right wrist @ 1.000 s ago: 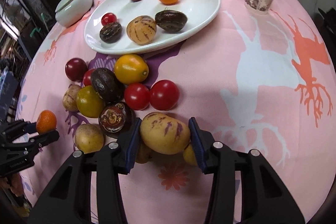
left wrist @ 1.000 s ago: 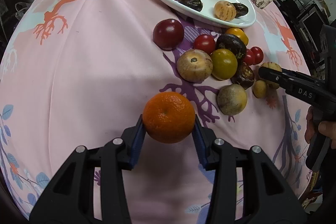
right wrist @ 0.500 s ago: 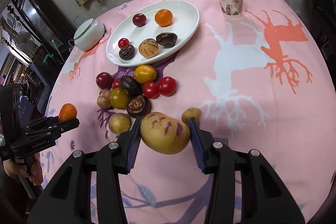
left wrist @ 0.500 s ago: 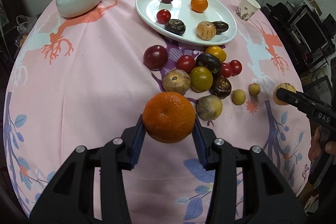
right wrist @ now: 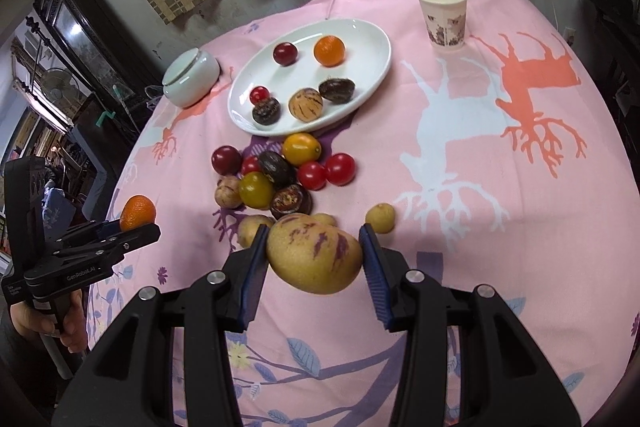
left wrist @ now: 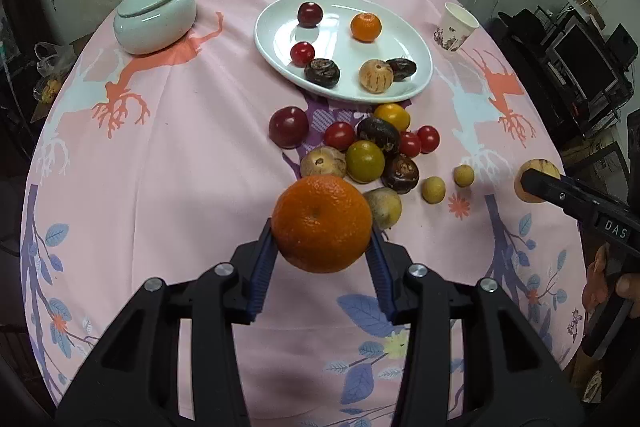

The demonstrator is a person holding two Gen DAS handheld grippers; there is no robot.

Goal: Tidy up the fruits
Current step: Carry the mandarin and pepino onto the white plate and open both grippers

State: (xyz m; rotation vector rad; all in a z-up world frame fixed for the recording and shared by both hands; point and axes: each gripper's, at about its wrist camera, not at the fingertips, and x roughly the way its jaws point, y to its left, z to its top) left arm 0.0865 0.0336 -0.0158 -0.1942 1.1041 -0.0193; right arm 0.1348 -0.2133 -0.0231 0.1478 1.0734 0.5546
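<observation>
The left gripper clamps a round orange mandarin between its blue pads, above the pink patterned cloth of the desk. The right gripper grips a yellow, purple-streaked pepino melon, also clear of the cloth. Beyond both, a cluster of loose fruits lies on the cloth just beside a white oval plate holding six fruits. A paper cup stands upright near the plate.
</observation>
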